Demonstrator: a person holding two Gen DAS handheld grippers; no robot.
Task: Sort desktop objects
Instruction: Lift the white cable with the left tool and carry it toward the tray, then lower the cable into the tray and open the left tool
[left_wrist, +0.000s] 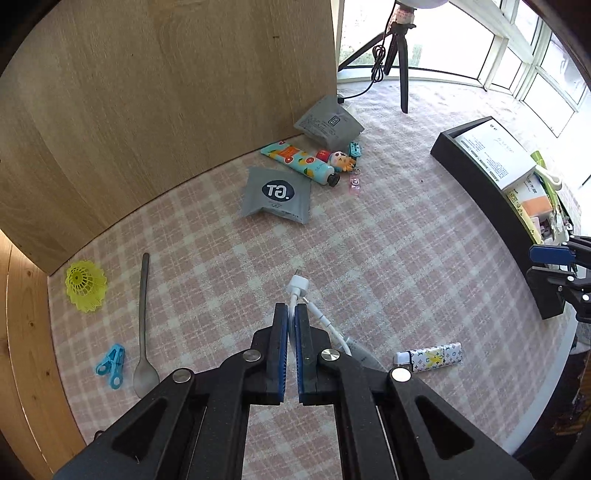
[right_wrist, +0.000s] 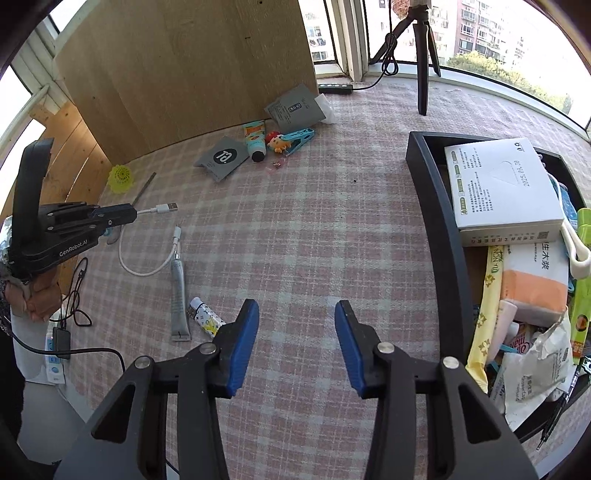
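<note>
My left gripper (left_wrist: 291, 309) is shut on a white USB cable (left_wrist: 298, 285) just behind its plug, lifted above the pink checked tablecloth. From the right wrist view the left gripper (right_wrist: 127, 215) sits at the far left with the plug (right_wrist: 167, 207) sticking out and the rest of the cable (right_wrist: 140, 272) looping down to the cloth. My right gripper (right_wrist: 295, 314) is open over bare cloth, nothing between its blue pads, left of the black tray (right_wrist: 432, 206) filled with boxes and packets. It also shows at the right edge of the left wrist view (left_wrist: 543, 264).
On the cloth lie a patterned lighter (right_wrist: 207, 317), a grey tube (right_wrist: 179, 295), a spoon (left_wrist: 142, 321), a yellow shuttlecock (left_wrist: 85, 285), a blue clip (left_wrist: 111, 363) and a grey pouch (left_wrist: 277, 199). A wooden board (left_wrist: 166, 110) stands behind; a tripod (left_wrist: 400, 55) by the window.
</note>
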